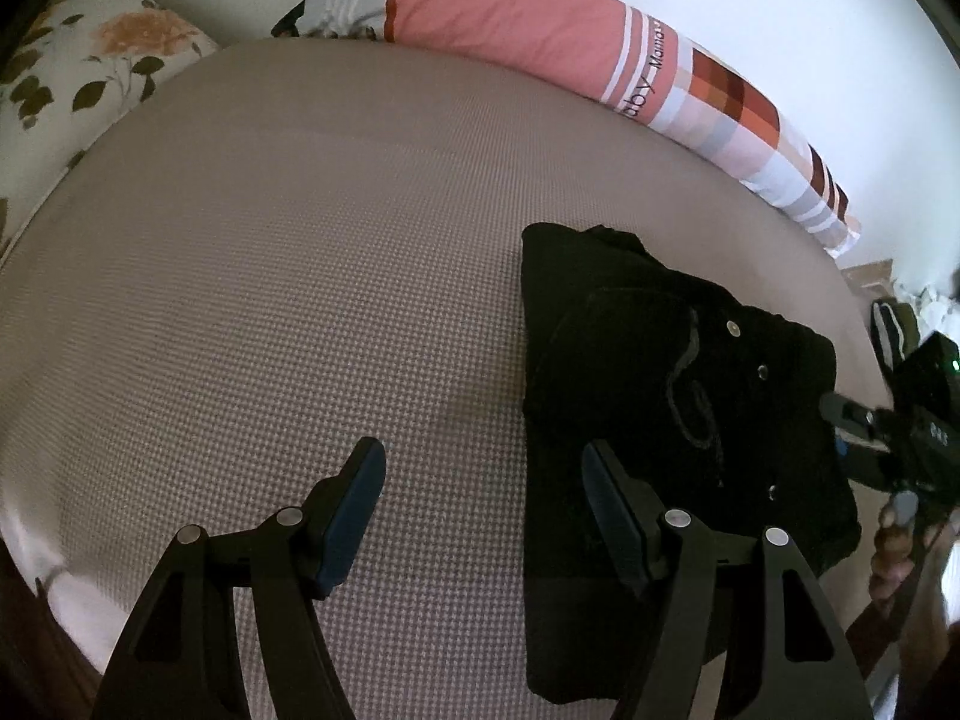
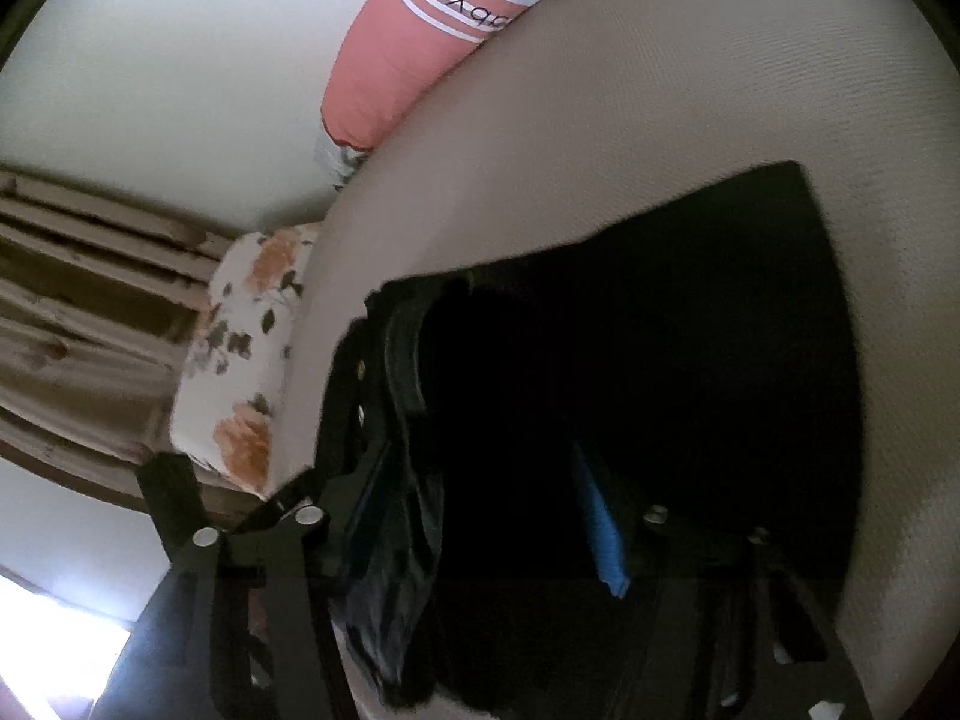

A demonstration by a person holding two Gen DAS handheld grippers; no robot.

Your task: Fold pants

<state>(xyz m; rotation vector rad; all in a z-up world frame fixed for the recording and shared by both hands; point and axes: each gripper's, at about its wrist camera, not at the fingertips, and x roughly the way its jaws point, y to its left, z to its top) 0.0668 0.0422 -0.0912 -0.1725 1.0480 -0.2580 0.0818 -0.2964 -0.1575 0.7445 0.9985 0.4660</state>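
The black pants [image 1: 678, 372] lie folded on the right part of the bed, snaps and waistband showing. My left gripper [image 1: 483, 480] hovers open over their left edge, with its right finger [image 1: 612, 510] above the fabric and its left finger [image 1: 354, 504] above bare sheet. In the right wrist view the pants [image 2: 660, 330] fill the middle. My right gripper [image 2: 480, 522] straddles their thick waistband end. Dark fabric lies against the left pad [image 2: 360, 510], while the blue face of the right pad [image 2: 600, 534] still shows bare. The right gripper [image 1: 852, 420] also appears at the pants' right edge, held by a hand [image 1: 894, 546].
A tan checked sheet [image 1: 270, 300] covers the bed. A pink and checked bolster [image 1: 540, 24] lies along the white wall at the back. A floral pillow [image 1: 78, 78] sits at the far left corner. Wooden slats [image 2: 78, 276] stand beyond the floral pillow [image 2: 246, 360].
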